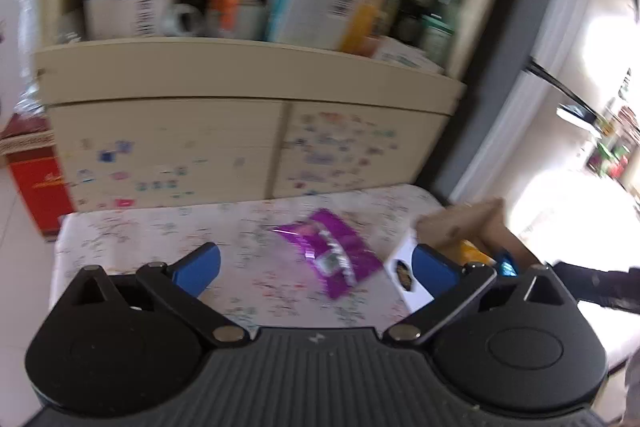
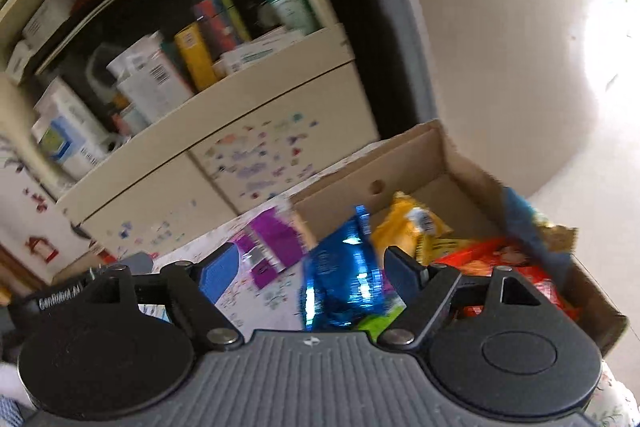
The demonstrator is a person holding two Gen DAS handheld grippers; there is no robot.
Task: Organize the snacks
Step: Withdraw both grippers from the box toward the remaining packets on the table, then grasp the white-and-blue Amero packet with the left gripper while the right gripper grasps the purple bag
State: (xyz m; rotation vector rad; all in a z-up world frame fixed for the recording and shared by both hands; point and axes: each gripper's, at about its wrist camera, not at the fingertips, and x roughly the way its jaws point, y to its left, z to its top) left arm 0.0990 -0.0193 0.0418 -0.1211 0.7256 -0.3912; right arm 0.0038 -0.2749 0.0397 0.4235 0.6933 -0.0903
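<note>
A purple snack packet (image 1: 332, 253) lies on the floral tablecloth (image 1: 160, 239), just ahead of my open, empty left gripper (image 1: 316, 265). It also shows in the right wrist view (image 2: 272, 247). My right gripper (image 2: 312, 267) is open, with a shiny blue snack bag (image 2: 344, 279) between its fingers, by the front edge of a cardboard box (image 2: 400, 163). I cannot tell if a finger touches the bag. The box holds a yellow packet (image 2: 412, 227) and red-orange packets (image 2: 492, 255). The box (image 1: 464, 223) also shows at the right of the left wrist view.
A cream cabinet (image 1: 240, 75) with stickered doors stands behind the table, its open shelf packed with boxes and tins. A white card with a dark logo (image 1: 404, 273) lies by the box. A red box (image 1: 40, 187) stands at left. Bright floor lies to the right.
</note>
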